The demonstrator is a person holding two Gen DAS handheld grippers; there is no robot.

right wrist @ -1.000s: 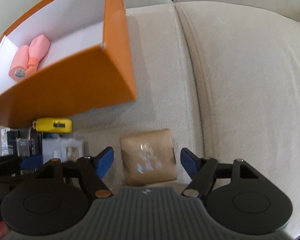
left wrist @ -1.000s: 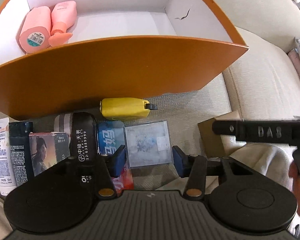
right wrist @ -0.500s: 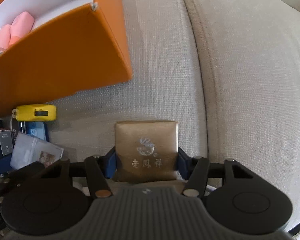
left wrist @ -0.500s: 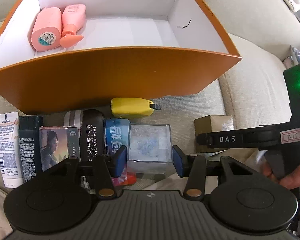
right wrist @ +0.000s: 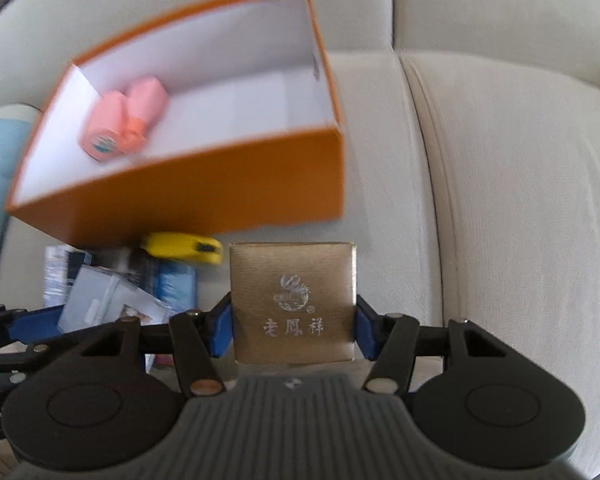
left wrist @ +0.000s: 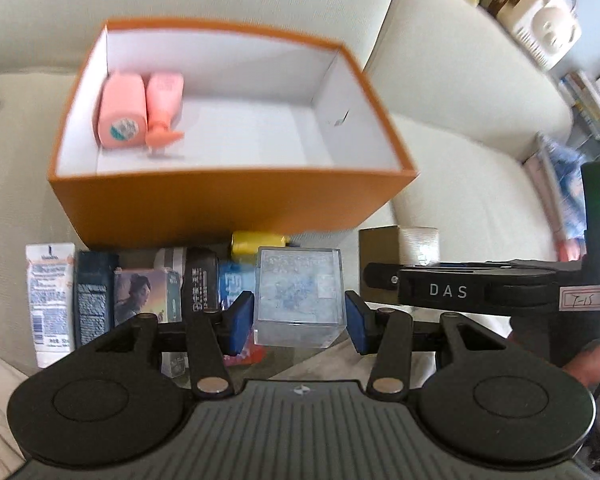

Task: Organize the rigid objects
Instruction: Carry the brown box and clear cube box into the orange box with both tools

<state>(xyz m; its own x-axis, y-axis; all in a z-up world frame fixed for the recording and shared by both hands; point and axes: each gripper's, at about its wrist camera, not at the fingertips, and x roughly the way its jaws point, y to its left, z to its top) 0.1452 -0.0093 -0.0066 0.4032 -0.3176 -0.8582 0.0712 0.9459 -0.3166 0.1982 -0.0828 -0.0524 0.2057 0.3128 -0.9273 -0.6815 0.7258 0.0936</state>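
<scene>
My left gripper is shut on a clear plastic cube box, held off the sofa seat; that box also shows at the left of the right wrist view. My right gripper is shut on a square gold box with printed characters, its blue pads pressing both sides. In the left wrist view the gold box sits to the right, behind a black bar marked DAS. Ahead of both stands an open orange box, white inside, with two pink bottles lying at its left end.
A yellow tape measure lies against the orange box's front. Left of it lies a row: white tube, dark carton, portrait carton, black case, blue pack. Cream sofa cushions extend to the right.
The right gripper closed on the gold box. Both grippers then rose with their boxes, so the orange box and the row of items now look smaller and farther away.
</scene>
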